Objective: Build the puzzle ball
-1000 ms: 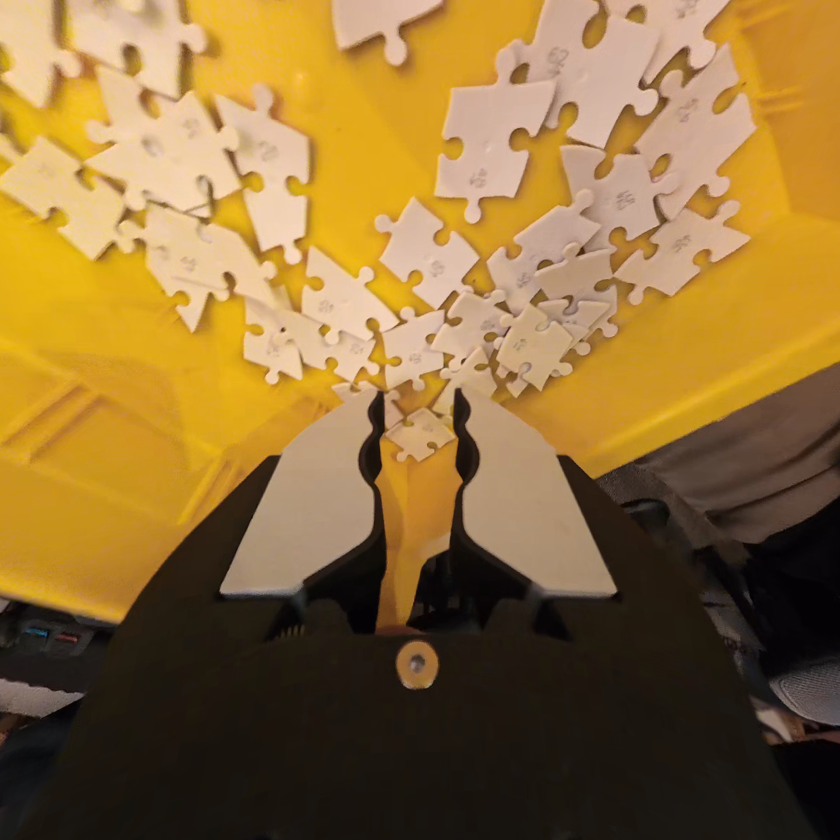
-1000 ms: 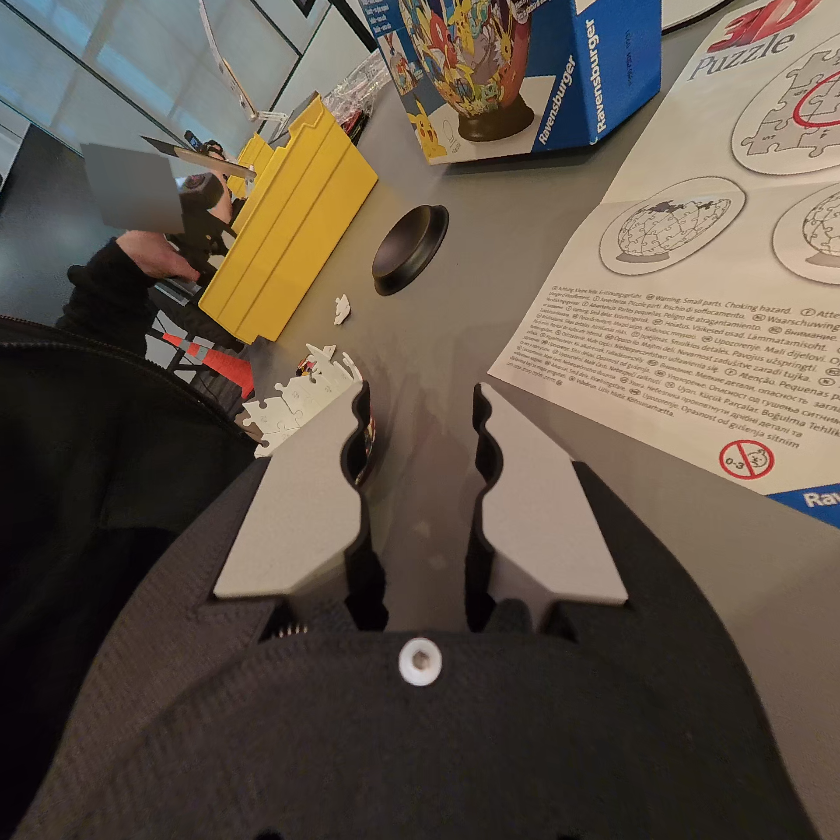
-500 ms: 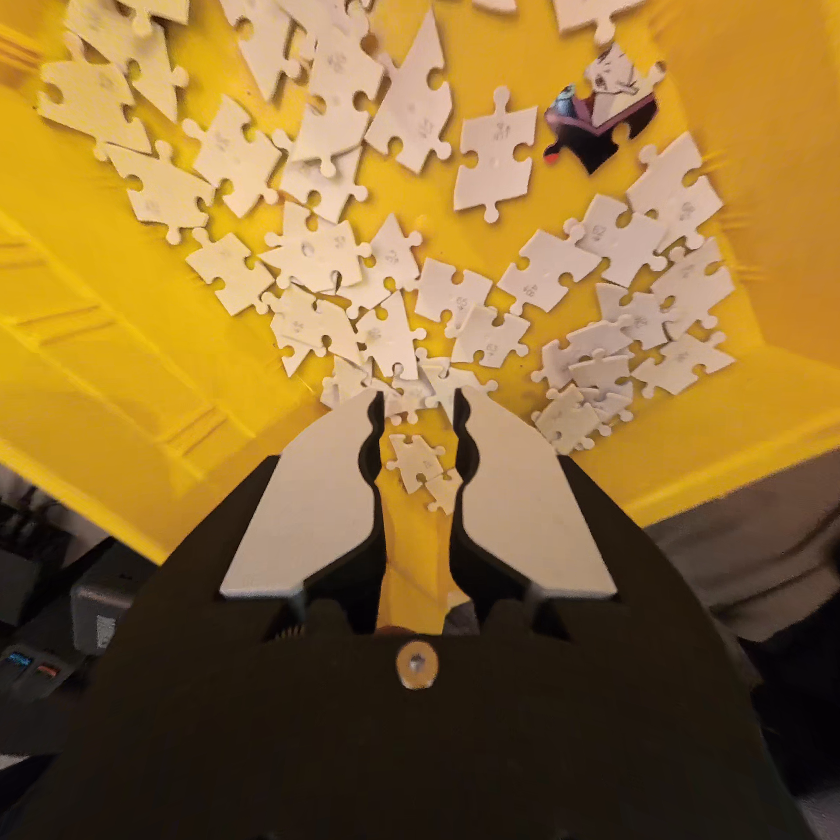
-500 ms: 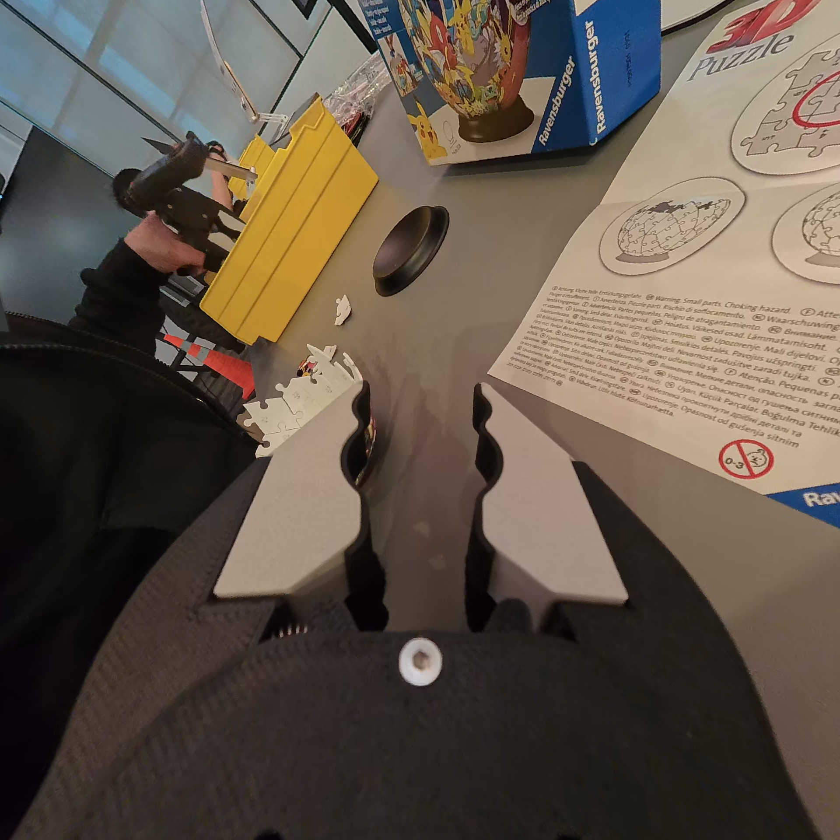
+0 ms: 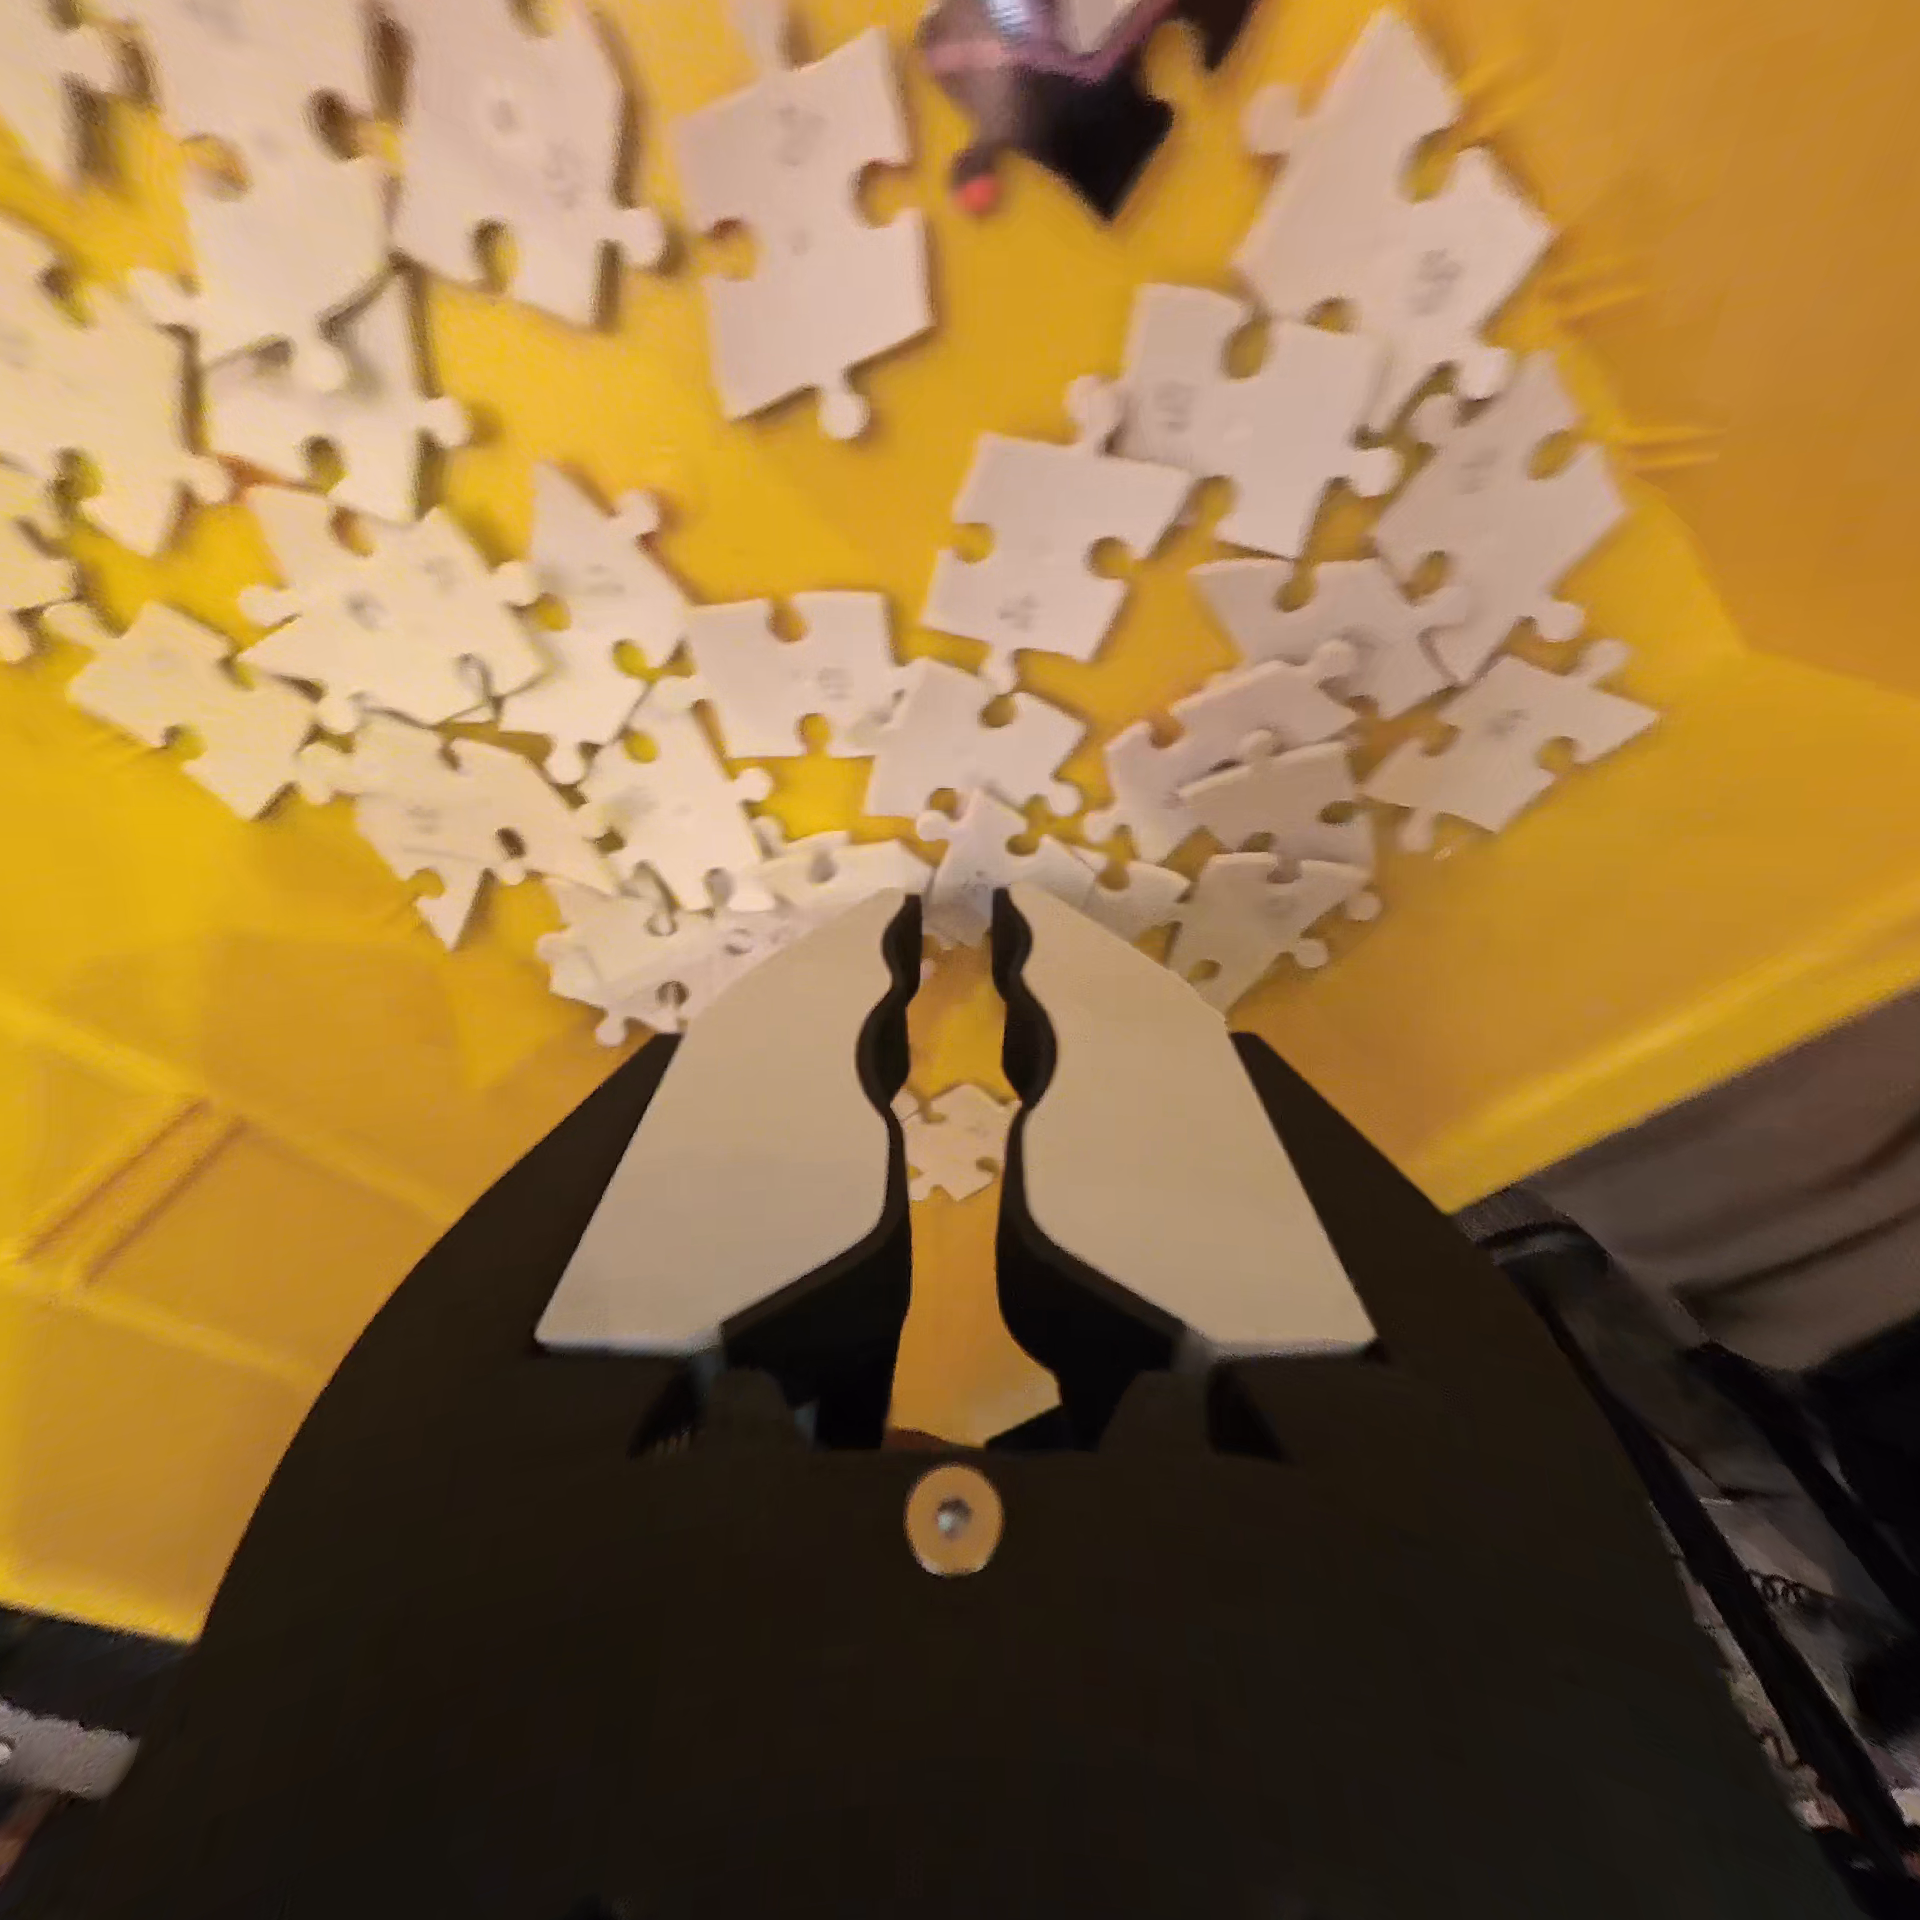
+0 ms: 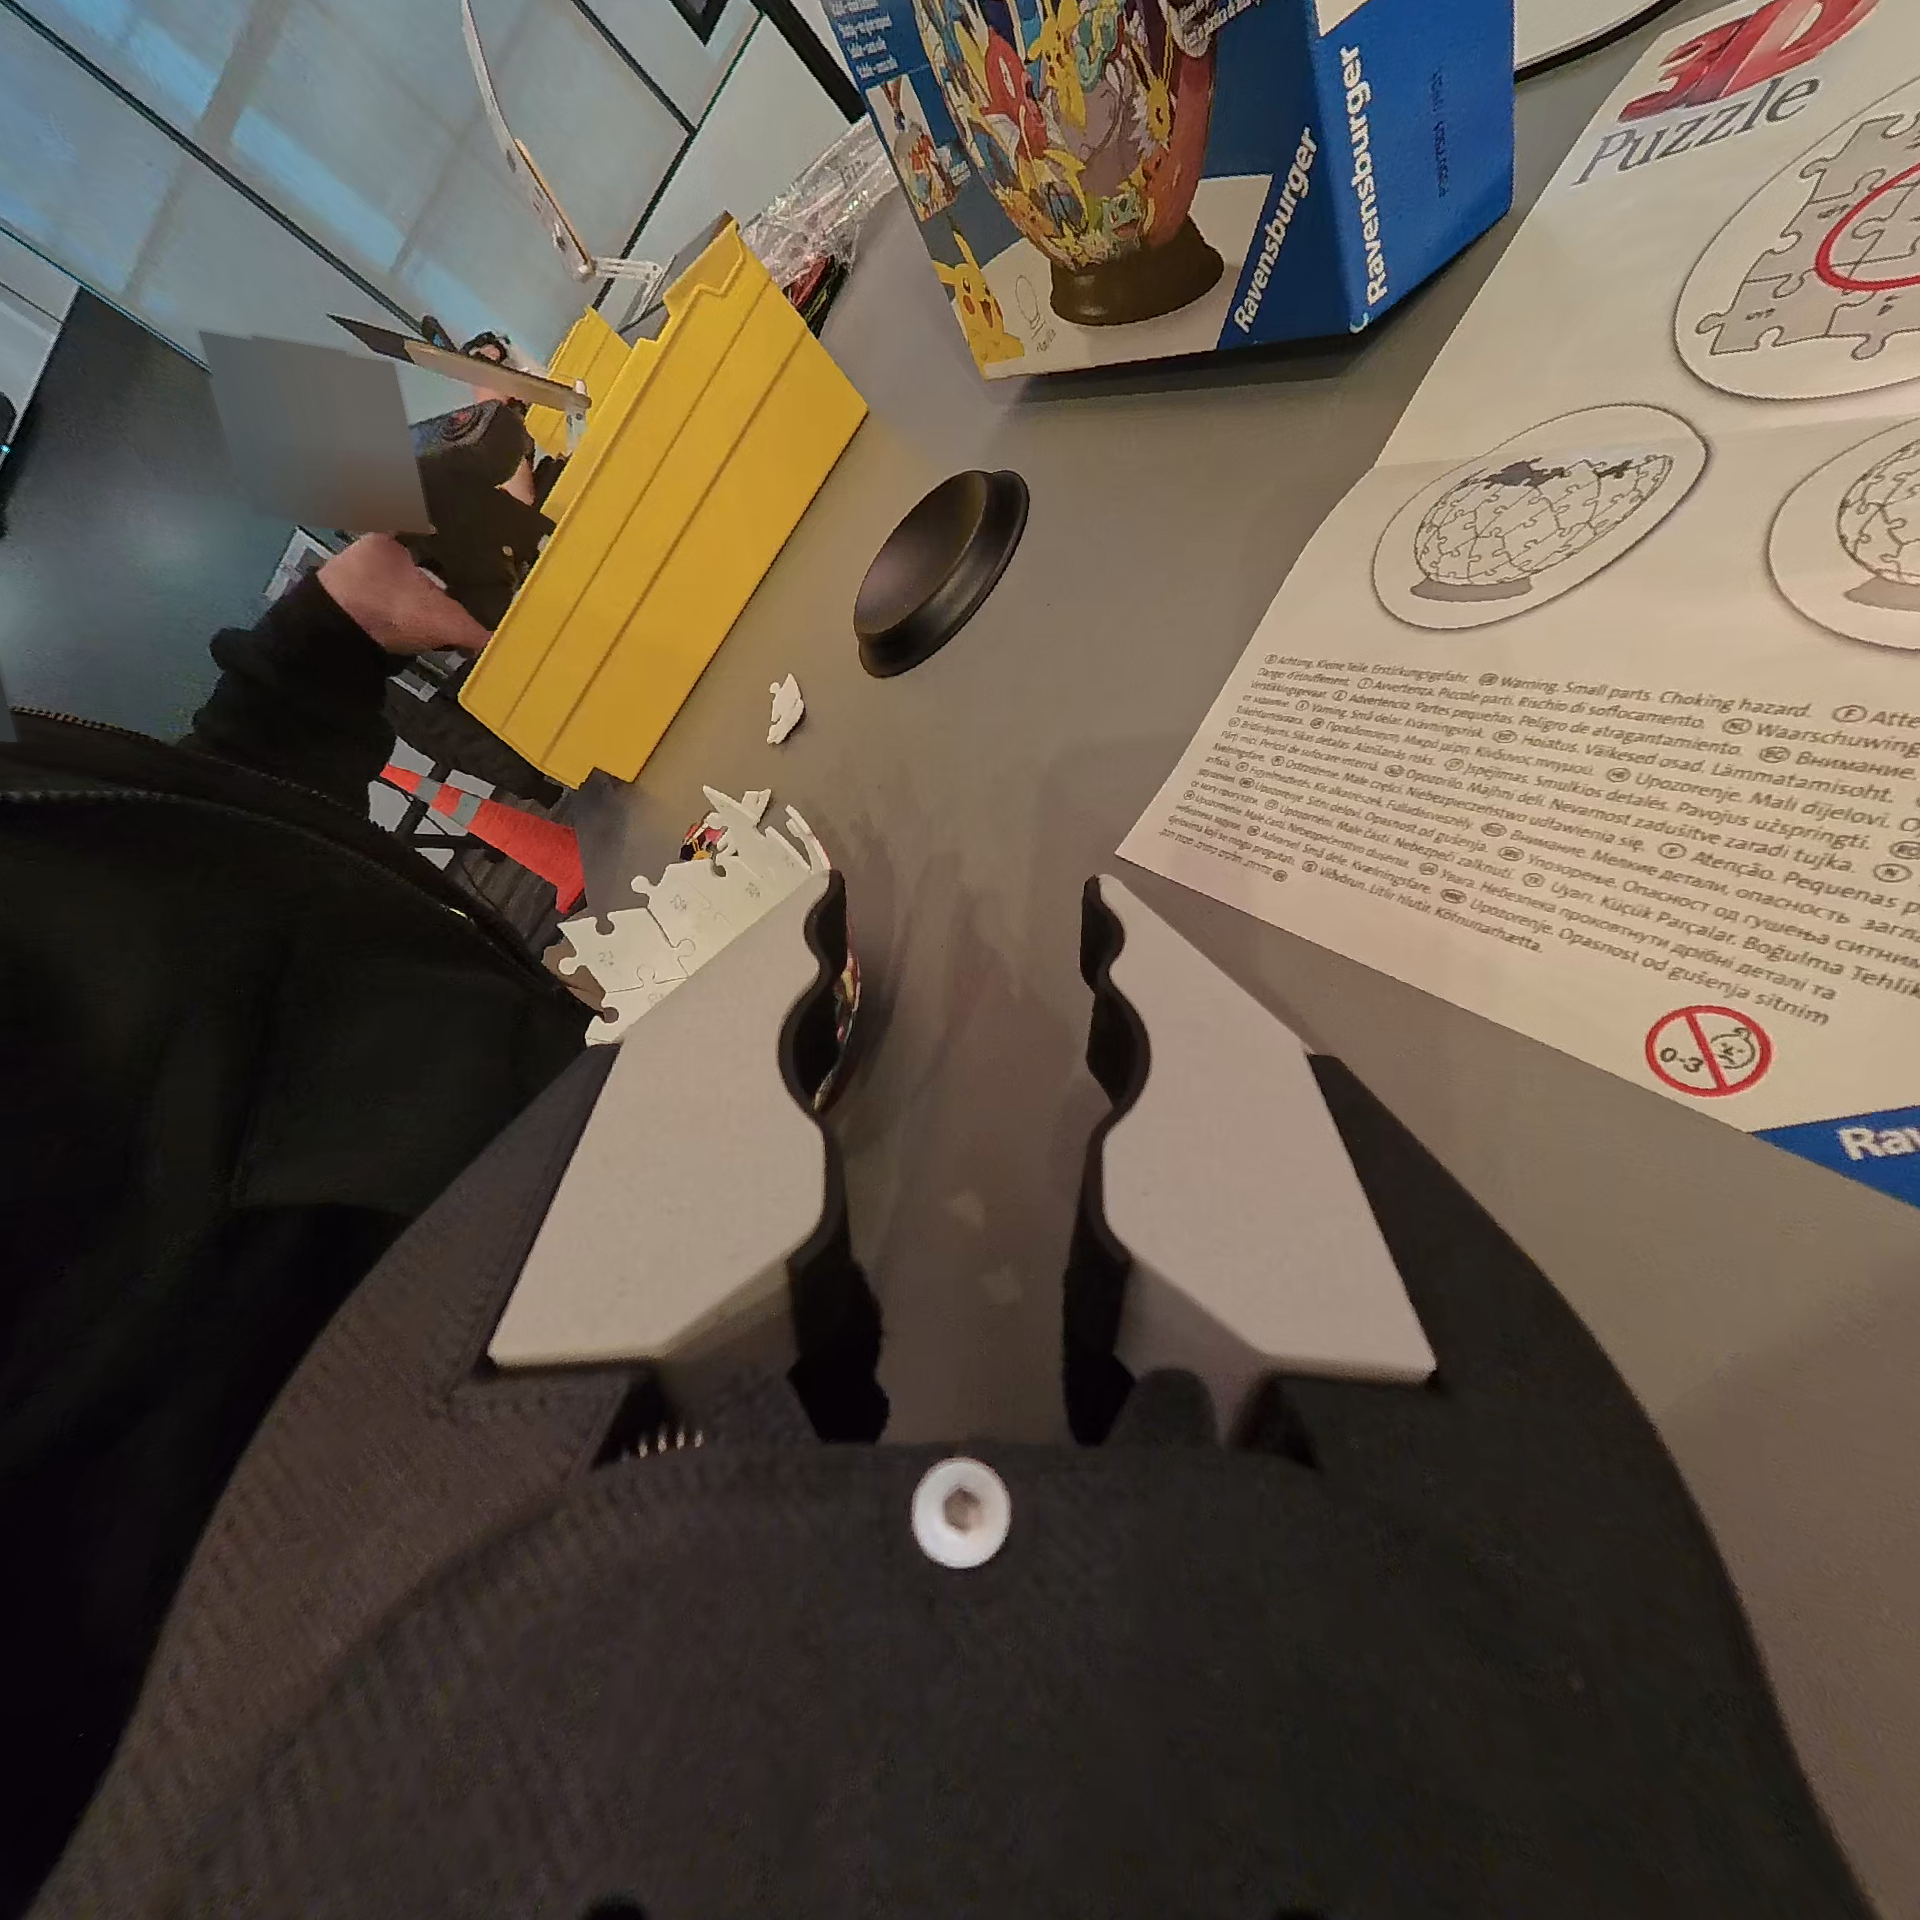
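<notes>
Yellow bin of white pieces; left tool slightly open, empty; right tool wide, empty; printed box 12 o'clock, leaflet 2 o'clock.

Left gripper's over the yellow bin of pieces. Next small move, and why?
Probably lower the left gripper onto the white piece at its fingertips and close. The jaws stand slightly apart with nothing gripped, and face-down pieces overlap there in the yellow bin, so aim for that one's free edge. The right gripper is open and empty over the grey table, beside the part-built section.
</notes>
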Motion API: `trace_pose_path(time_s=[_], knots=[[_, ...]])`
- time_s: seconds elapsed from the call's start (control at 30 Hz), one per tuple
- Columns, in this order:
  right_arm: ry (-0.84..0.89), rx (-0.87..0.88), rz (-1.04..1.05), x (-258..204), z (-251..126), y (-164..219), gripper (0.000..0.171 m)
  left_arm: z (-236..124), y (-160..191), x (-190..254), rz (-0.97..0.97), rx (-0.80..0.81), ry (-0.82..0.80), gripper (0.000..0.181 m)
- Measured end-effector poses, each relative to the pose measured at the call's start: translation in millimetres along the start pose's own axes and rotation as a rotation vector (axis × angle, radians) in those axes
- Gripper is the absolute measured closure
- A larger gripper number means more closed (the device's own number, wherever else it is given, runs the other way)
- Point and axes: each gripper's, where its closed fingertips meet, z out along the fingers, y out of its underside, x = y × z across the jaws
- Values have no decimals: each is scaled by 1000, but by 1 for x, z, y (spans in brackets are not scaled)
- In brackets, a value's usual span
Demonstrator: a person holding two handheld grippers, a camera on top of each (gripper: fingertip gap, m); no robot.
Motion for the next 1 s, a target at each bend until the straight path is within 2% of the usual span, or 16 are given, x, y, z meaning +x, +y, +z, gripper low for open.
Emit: trace_pose_path(time_s=[0.13,0.23,0.27,0.37,0.47,0.5,0.57,0.63,0.73,0.83,1.0], knots=[[0,1,-1,0,0,0,127,-12,-8,-25,-75,75,-113,169],[-1,0,0,0,0,0,126,-20,-13,-1,-22,121,12,156],[-1,0,1,0,0,0,126,-19,-11,13,17,105,73,150],[-1,0,0,0,0,0,126,-3,0,30,101,1,110,131],[0,0,-2,0,0,0,127,-2,-3,23,92,8,64,129],[0,-1,-2,0,0,0,126,-1,-1,16,92,-8,25,136],[0,-1,-1,0,0,0,126,-1,0,4,55,-13,-31,136],[0,1,0,0,0,0,127,-4,-2,1,39,11,-40,132],[0,-1,0,0,0,0,126,-9,-17,18,54,101,31,121],[0,-1,0,0,0,0,127,-1,-19,20,67,74,14,104],[1,-1,-1,0,0,0,126,0,-10,3,39,28,-61,108]])
